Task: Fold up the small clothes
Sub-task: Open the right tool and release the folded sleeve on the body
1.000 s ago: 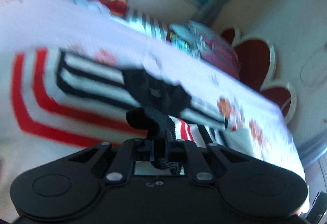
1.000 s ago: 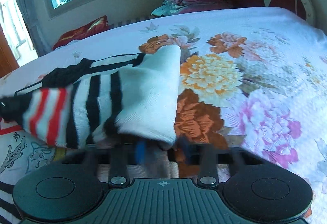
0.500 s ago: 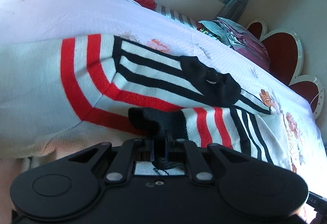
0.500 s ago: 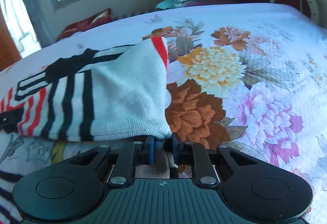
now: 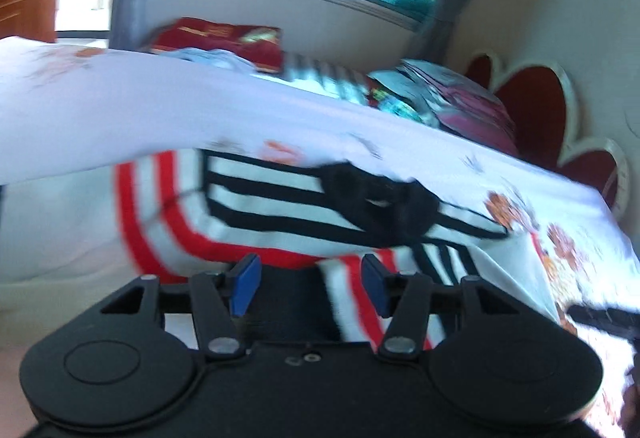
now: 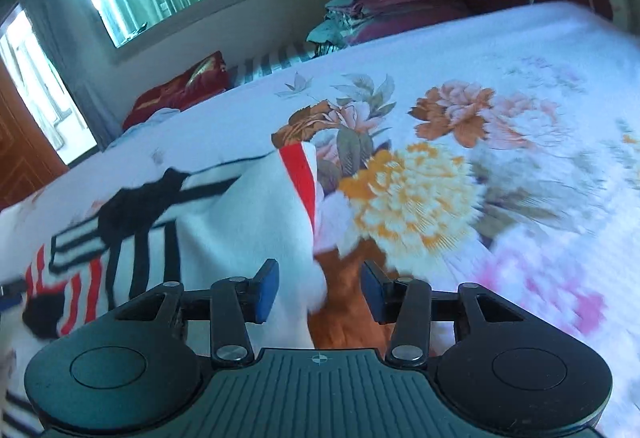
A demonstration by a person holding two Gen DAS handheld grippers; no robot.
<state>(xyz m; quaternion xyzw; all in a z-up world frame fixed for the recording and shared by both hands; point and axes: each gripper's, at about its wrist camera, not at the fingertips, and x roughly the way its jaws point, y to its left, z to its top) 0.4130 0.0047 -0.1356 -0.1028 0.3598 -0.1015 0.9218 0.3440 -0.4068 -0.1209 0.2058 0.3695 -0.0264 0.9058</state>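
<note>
Left wrist view: both tools, left (image 5: 310, 288) and right (image 6: 318, 290), are seen spread wide, nothing gripped, striped sweater (image 5: 280, 206) stretched crosswise just ahead, nearer the left one.

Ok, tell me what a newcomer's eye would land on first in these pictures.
First the striped sweater, white with bold red and black bands and a black collar, lying folded on the bed just ahead of both grippers. Next the floral bedspread, with big orange, yellow and pink blooms, spreading to the sweater's right. Both the left gripper and right gripper show blue-padded jaws spread apart, gripping nothing.
</note>
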